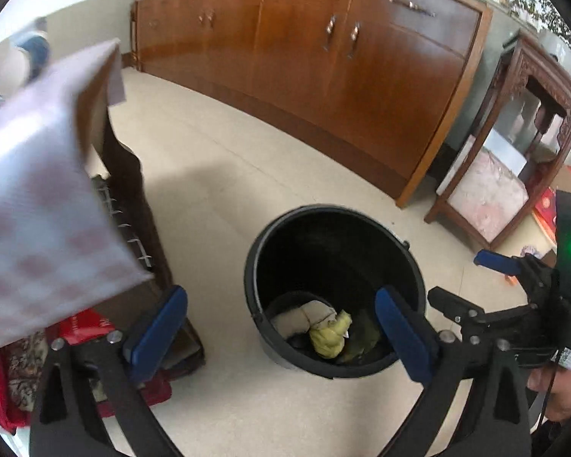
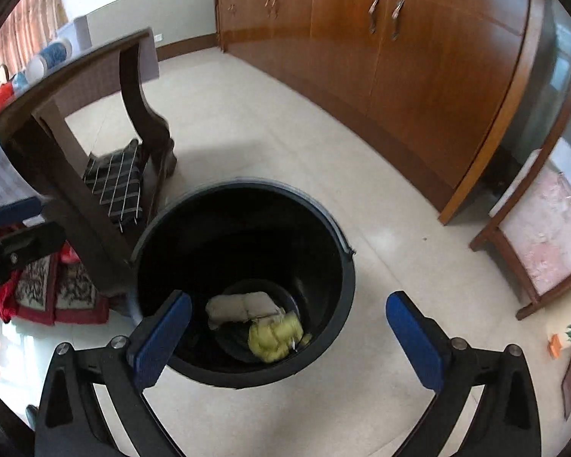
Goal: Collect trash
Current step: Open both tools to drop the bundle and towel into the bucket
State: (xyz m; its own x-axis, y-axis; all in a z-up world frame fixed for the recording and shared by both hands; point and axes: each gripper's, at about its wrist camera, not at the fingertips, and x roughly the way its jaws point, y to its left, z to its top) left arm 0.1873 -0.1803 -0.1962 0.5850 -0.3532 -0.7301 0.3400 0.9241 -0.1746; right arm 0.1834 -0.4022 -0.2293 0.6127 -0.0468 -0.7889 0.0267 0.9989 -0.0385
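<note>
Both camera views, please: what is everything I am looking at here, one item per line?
bin: one, black, on the floor under both grippers
yellow wad: one, in the bin bottom
beige wad: one, beside the yellow wad
table: one, dark wood, left of the bin
checked cloth: one, pink-white, over the table edge
cabinet: one, brown wood, along the wall
carved stand: one, brown, right of the cabinet
left gripper: blue fingers apart, empty
right gripper: blue fingers apart, empty
</note>
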